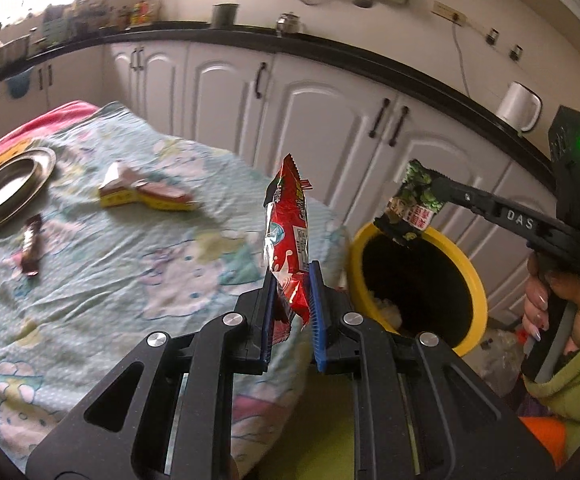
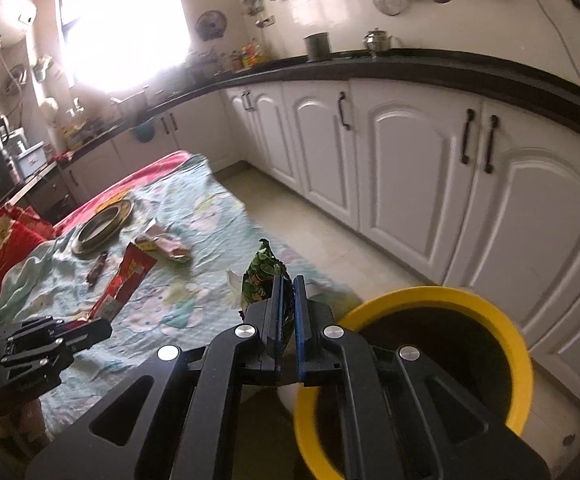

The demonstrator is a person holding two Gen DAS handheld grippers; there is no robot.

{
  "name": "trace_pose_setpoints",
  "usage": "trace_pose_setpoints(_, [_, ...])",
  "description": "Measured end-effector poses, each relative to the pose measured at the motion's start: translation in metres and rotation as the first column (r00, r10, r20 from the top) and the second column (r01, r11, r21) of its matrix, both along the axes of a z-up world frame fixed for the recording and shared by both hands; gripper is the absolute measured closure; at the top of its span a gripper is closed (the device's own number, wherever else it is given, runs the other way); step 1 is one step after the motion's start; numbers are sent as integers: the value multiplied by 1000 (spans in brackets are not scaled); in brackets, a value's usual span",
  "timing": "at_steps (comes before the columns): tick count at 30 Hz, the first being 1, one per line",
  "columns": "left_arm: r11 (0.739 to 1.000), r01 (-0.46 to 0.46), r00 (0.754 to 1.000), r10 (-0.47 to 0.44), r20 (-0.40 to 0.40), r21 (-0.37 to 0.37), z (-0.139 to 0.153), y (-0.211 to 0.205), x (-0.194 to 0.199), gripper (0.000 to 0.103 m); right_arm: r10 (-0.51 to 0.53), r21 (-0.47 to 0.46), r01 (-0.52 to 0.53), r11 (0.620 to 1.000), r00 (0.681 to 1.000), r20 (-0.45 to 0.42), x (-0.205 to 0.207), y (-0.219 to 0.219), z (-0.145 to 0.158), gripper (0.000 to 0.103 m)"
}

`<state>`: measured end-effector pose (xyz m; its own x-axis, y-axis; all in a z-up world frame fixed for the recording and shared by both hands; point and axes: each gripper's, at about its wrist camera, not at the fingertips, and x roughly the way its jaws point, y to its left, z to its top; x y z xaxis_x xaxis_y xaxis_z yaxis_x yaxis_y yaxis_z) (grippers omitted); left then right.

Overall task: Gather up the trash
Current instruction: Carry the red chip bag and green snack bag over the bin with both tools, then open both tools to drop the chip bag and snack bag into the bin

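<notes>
Left claw (image 1: 292, 280) clenched on a red snack wrapper (image 1: 288, 232), held upright above the table edge; its print is too blurred to read. Right claw (image 2: 288, 284) clamped on a green snack wrapper (image 2: 260, 276), at the rim of the yellow trash bin (image 2: 518, 344); in the left view this wrapper hangs over the bin mouth, red label on it unreadable. "DAS" lettering shows on the right claw's arm. Bin stands beside the table, something pale inside. Farther on the table's patterned cloth (image 1: 130, 272): dark brown candy wrapper (image 1: 32, 250), crushed yellow-and-pink carton (image 1: 142, 194), metal plate (image 1: 8, 190). Beyond, white cabinets (image 1: 318, 120) under a black worktop.
</notes>
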<state>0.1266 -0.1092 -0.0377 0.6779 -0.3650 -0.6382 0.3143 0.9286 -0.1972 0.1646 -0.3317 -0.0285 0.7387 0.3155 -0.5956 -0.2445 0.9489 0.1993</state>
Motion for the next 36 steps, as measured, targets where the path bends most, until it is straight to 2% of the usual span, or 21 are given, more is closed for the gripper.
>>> trace_pose_setpoints(11, [991, 128, 992, -128, 2, 26, -5, -50, 1, 93, -144, 13, 143, 990, 990, 5, -15, -52, -3, 98])
trace_pose_setpoints(19, [980, 196, 980, -196, -16, 39, -13, -79, 1, 93, -194, 2, 194, 981, 981, -25, -19, -77, -12, 98])
trace_pose_setpoints(24, [965, 254, 967, -253, -29, 63, -21, -103, 0, 93, -213, -19, 212, 977, 976, -47, -17, -90, -17, 98])
trace_pose_setpoints(36, [928, 352, 936, -345, -75, 123, -47, -151, 6, 93, -277, -8, 277, 961, 957, -89, -15, -120, -28, 98])
